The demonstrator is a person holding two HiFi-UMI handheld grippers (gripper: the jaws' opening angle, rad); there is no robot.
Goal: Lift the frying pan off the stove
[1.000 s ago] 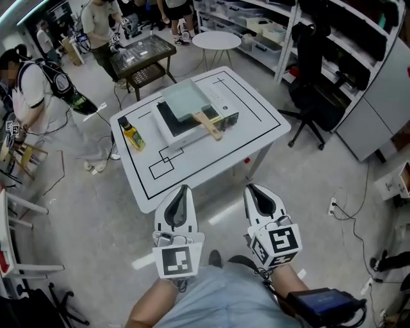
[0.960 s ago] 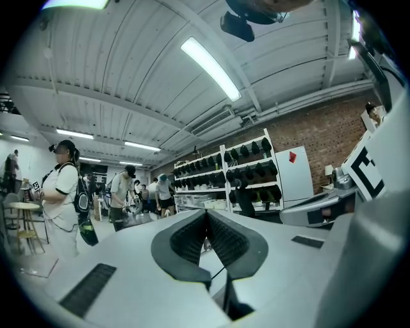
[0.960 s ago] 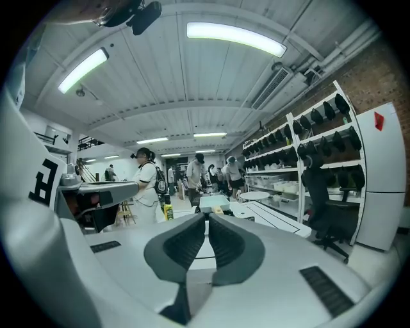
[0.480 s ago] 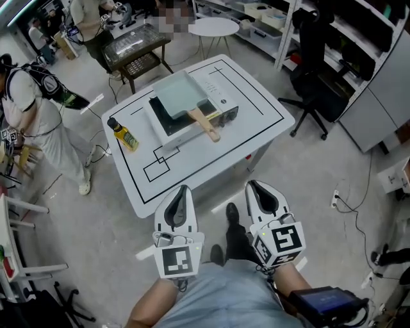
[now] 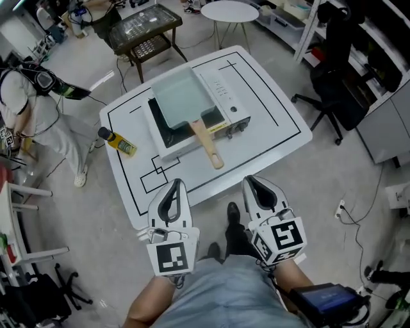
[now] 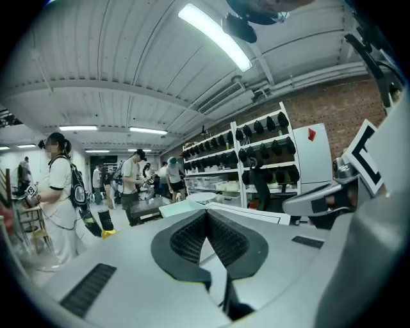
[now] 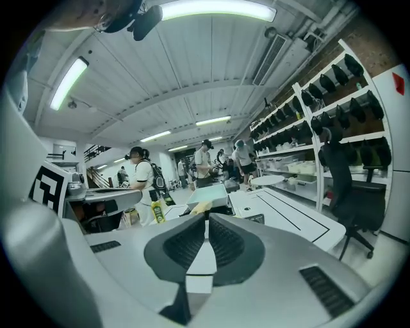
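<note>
The pale green square frying pan (image 5: 180,97) sits on a white portable stove (image 5: 224,102) in the middle of the white table (image 5: 275,128). Its wooden handle (image 5: 207,143) points toward me. Both grippers hang side by side short of the table's near edge, apart from the pan. My left gripper (image 5: 173,184) is shut and holds nothing, and my right gripper (image 5: 252,181) is the same. In the left gripper view the jaws (image 6: 206,214) meet, with the pan (image 6: 182,207) beyond them. The right gripper view shows closed jaws (image 7: 206,220), and the pan (image 7: 210,192) and its handle (image 7: 200,207) lie ahead.
A yellow bottle (image 5: 118,142) lies on the table's left part. A person (image 5: 32,106) stands at the left. A dark side table (image 5: 143,27) and a round white table (image 5: 229,11) stand behind. An office chair (image 5: 333,83) and shelves are at the right.
Both grippers have moved forward to the table's near edge. The table, stove and pan now sit closer and lower in the head view. Both pairs of jaws stay closed.
</note>
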